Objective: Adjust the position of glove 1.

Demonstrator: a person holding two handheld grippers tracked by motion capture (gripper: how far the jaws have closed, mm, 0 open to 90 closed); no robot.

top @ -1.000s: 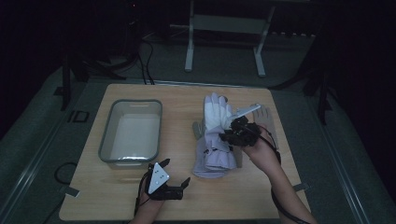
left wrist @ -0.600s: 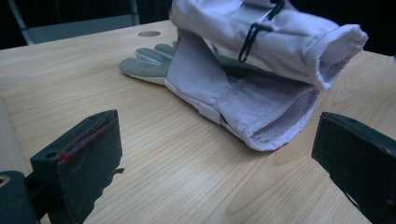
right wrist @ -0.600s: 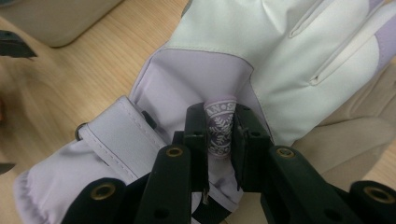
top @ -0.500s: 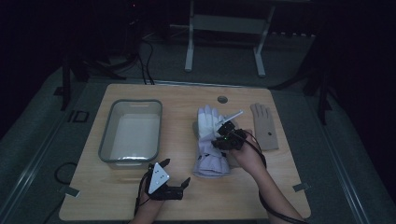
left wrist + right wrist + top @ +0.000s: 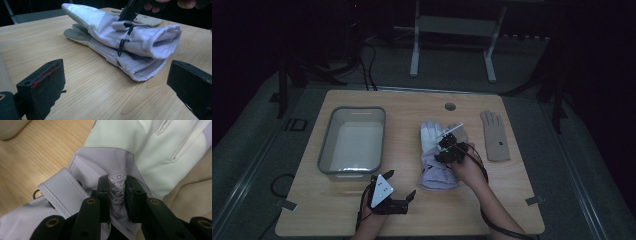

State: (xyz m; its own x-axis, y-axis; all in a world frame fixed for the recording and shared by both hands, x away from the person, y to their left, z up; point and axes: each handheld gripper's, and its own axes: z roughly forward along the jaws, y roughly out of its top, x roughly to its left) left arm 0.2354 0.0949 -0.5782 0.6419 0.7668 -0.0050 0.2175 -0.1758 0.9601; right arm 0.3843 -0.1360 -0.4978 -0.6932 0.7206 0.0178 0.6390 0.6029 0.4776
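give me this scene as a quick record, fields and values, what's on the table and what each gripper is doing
surface: wooden table
work item: lilac and white ski gloves, stacked at mid-table, cuffs toward the person
right gripper: pressed down on the top glove, jaws pinching its snowflake logo tab; jaws have just been opening slightly
left gripper: resting near the table's front edge, jaws wide open, nothing between them
container: clear plastic bin, left of the gloves
other item: tan knit glove, flat, right of the ski gloves
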